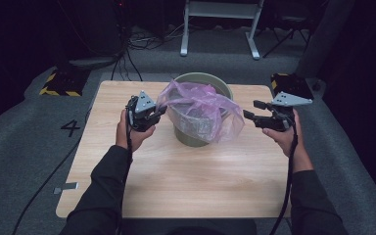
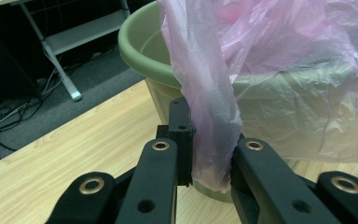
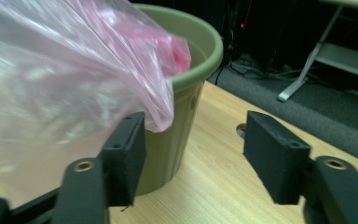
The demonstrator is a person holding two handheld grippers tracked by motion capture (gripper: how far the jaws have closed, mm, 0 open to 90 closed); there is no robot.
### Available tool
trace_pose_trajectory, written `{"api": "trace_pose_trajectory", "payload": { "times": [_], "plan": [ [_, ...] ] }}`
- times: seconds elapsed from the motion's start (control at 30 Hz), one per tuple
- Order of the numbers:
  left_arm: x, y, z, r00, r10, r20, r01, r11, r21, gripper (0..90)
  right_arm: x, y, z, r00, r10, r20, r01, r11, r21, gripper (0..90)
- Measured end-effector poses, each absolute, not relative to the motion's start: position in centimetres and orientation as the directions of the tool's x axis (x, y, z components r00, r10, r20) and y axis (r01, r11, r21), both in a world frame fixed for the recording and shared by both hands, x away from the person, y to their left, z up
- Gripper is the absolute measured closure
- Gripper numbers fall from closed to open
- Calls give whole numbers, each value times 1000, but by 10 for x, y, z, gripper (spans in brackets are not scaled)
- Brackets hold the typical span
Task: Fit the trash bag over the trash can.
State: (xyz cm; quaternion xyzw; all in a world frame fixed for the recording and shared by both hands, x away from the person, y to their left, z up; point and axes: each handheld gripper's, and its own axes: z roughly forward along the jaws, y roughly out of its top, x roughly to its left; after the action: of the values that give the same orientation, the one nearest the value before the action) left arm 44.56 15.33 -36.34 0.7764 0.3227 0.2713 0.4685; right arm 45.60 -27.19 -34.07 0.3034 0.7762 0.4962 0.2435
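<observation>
Scene: we see a person at a wooden tabletop (image 1: 176, 181) with 2 handheld tools, fitting a pink plastic bag (image 1: 200, 110) into a green bin (image 1: 203, 78).
Bag position: it sits partly inside the bin, which stands upright near the far edge of the tabletop; the film drapes over the near rim and down the front wall.
Left tool (image 1: 152, 116): clamped on a gathered fold of the bag at the bin's left side; in the left gripper view the film is pinched flat between the 2 jaws.
Right tool (image 1: 254, 111): jaws apart, nothing between them; in the right gripper view the bag's hem hangs just beside 1 jaw, not gripped.
Handling: we judge the bag very light, thin, soft and slippery, likely to stretch or tear if tugged hard; the bin looks stiff and light enough to slide or tip.
Where to take hold: we would pinch the loose hem on the bin's right side, bunching several layers of film, opposite the left tool's grip, so the mouth can be spread over the rim.
</observation>
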Motion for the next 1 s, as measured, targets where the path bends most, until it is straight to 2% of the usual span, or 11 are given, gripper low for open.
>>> {"api": "trace_pose_trajectory", "payload": {
  "times": [0.37, 0.7, 0.87, 0.93, 0.97, 1.0],
  "plan": [
    [444, 151, -363, 643, 752, 146, 241, -379, 893, 833, 427, -272, -317, -736, 670, -101, 163, 320, 933, 324],
    [444, 150, -363, 645, 749, 153, 240, -389, 890, 846, 414, -264, -314, -808, 582, -87, 131, 322, 938, 222],
    [444, 149, -363, 645, 748, 157, 238, -392, 889, 848, 413, -255, -318, -819, 563, -112, 118, 355, 927, 213],
    [444, 149, -363, 645, 747, 159, 237, -394, 888, 848, 414, -251, -319, -817, 563, -126, 110, 367, 924, 236],
    [444, 149, -363, 646, 747, 156, 238, -392, 888, 850, 416, -247, -320, -794, 591, -142, 114, 376, 920, 371],
    [444, 149, -363, 647, 746, 159, 238, -395, 887, 851, 418, -246, -320, -787, 599, -147, 113, 374, 921, 440]
  ]
}}
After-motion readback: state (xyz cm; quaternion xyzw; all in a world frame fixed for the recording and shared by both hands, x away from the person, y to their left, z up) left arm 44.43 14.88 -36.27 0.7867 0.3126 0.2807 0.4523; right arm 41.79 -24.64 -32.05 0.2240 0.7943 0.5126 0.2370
